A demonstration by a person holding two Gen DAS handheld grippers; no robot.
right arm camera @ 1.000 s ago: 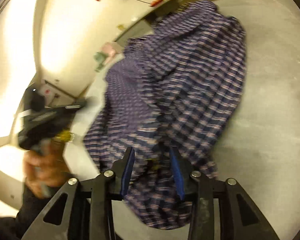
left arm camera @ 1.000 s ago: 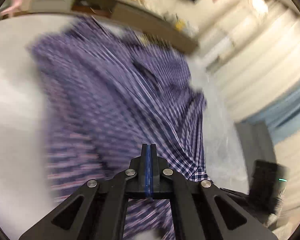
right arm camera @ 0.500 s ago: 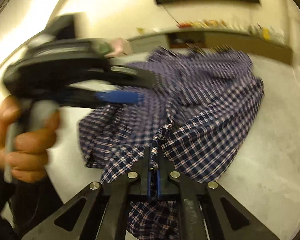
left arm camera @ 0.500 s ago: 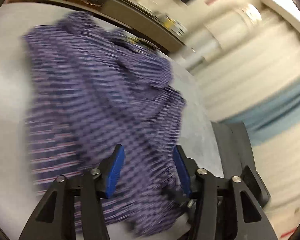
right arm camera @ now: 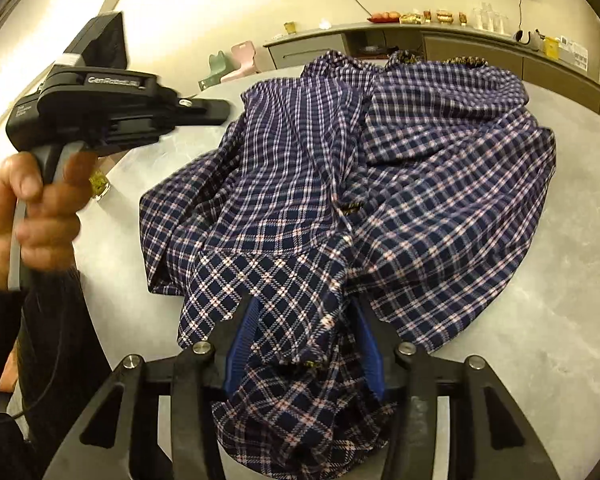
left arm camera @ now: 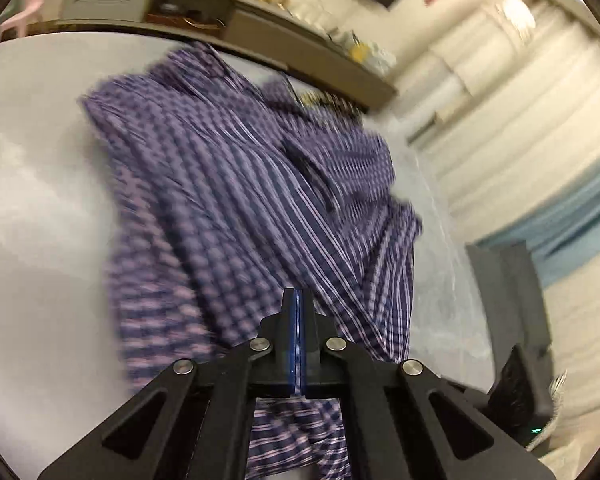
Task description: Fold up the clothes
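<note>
lying bunched on the grey tabletop (right arm camera: 572, 320), the plaid shirt (right arm camera: 380, 184) has swapped hands: right tool (right arm camera: 305, 344), clamped half a second ago, now gapes around a fold; left tool (left arm camera: 298, 344) has snapped closed, whether on cloth i cannot tell. regrasping, folding hardly started.

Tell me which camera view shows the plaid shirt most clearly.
The right wrist view: the plaid shirt is sharp there, crumpled on the table, checks distinct. In the left wrist view it is motion-blurred, its pattern smeared into streaks.
</note>
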